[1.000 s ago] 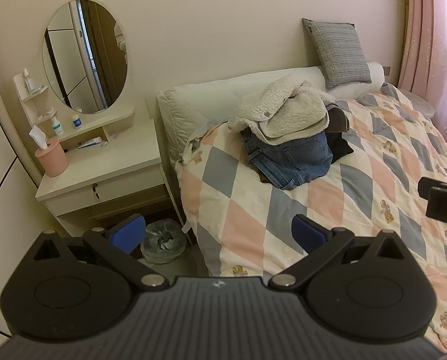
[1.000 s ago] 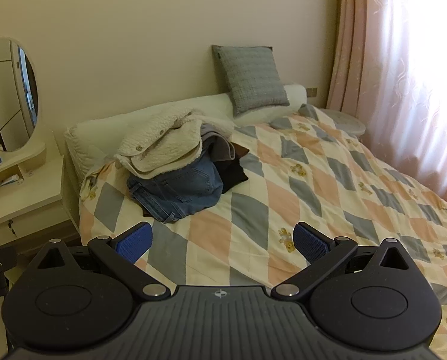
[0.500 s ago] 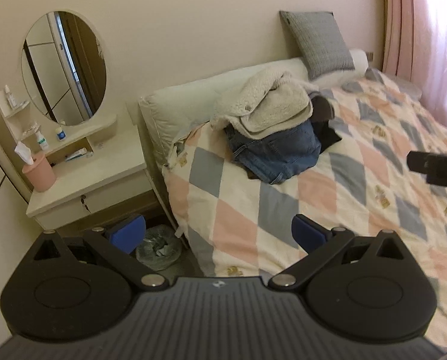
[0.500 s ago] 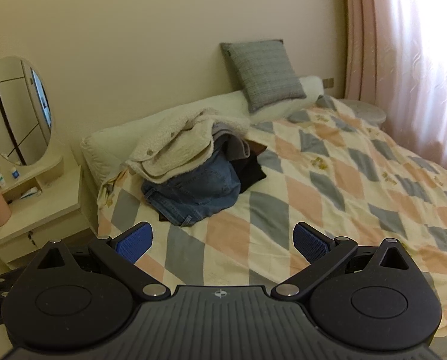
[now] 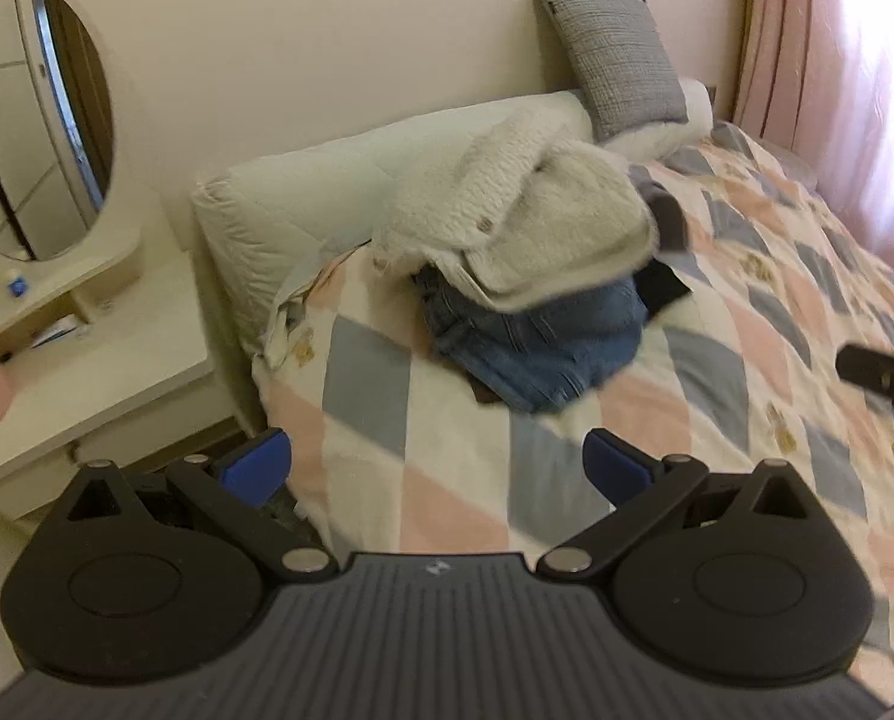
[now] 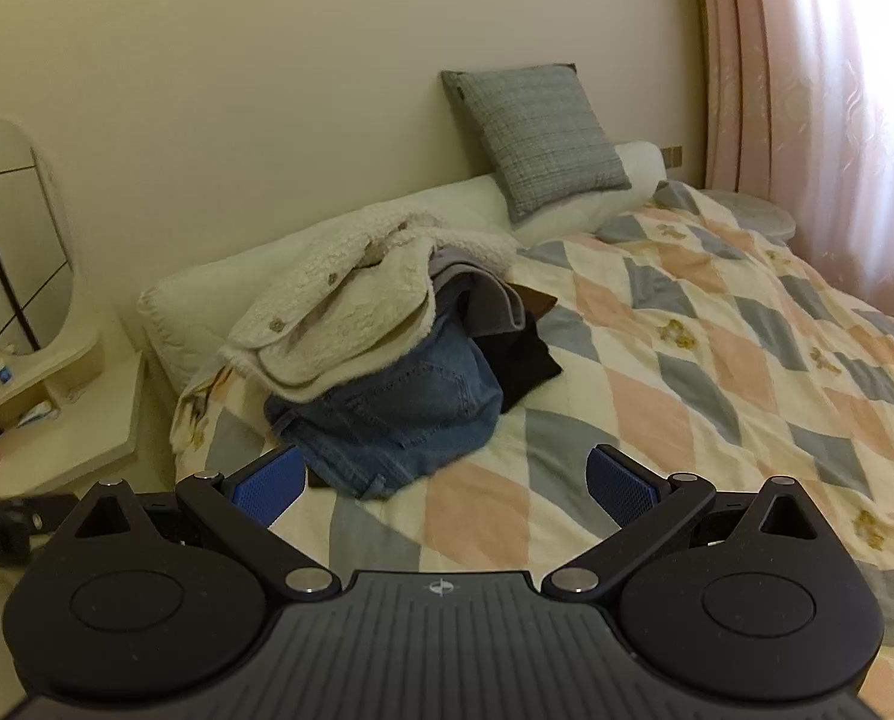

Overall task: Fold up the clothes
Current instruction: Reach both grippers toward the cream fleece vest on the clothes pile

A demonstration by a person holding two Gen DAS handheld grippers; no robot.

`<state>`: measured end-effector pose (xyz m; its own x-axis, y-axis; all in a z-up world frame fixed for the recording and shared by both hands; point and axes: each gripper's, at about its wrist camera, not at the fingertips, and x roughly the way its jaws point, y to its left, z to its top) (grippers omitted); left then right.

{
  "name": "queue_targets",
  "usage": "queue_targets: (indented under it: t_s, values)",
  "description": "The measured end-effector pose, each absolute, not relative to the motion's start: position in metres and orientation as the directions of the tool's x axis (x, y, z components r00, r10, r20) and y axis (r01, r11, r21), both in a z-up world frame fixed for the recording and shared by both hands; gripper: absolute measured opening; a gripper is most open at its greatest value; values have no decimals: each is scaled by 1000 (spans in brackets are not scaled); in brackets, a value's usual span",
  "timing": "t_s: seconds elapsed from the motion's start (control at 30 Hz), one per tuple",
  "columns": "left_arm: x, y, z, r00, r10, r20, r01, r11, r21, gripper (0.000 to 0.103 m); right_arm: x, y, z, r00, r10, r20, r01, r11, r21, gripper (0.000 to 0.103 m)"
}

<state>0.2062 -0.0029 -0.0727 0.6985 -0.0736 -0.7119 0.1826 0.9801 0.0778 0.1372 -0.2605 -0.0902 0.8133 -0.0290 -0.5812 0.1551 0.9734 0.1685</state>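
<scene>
A pile of clothes lies on the bed near the headboard: a cream fleece jacket point(image 5: 525, 222) point(image 6: 339, 312) on top, blue jeans point(image 5: 537, 342) point(image 6: 399, 420) beneath, and dark garments point(image 6: 519, 354) to the right. My left gripper point(image 5: 435, 465) is open and empty, short of the pile above the bed's near corner. My right gripper point(image 6: 444, 480) is open and empty, just in front of the jeans. Part of the right gripper shows at the left wrist view's right edge point(image 5: 885, 372).
The checked quilt point(image 6: 717, 360) covers the bed. A grey cushion point(image 6: 537, 138) and white pillows point(image 5: 303, 216) lean on the wall. A dressing table point(image 5: 87, 354) with an oval mirror point(image 5: 33, 120) stands left of the bed. Pink curtains point(image 6: 819, 90) hang at right.
Both grippers have moved closer to the bed and the clothes pile, which looks larger in both views. Both stay open.
</scene>
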Motion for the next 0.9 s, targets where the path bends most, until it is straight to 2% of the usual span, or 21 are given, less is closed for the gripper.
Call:
queue_targets:
  t_s: [0.2, 0.4, 0.6, 0.9]
  values:
    - [316, 34, -85, 654, -117, -748, 202, 979, 24, 102, 223, -250, -108, 816, -7, -579, 167, 960, 223, 102]
    - [400, 65, -107, 573, -249, -781, 156, 969, -194, 102, 285, -253, -121, 795, -1, -606, 203, 943, 264, 100]
    - [458, 80, -137, 525, -342, -779, 100, 934, -342, 102, 323, -263, -132, 793, 2, -609, 251, 910, 330, 96]
    - [521, 82, -165, 482, -435, -761, 186, 899, -396, 102, 384, -292, -160, 778, 68, -624, 298, 835, 462, 93]
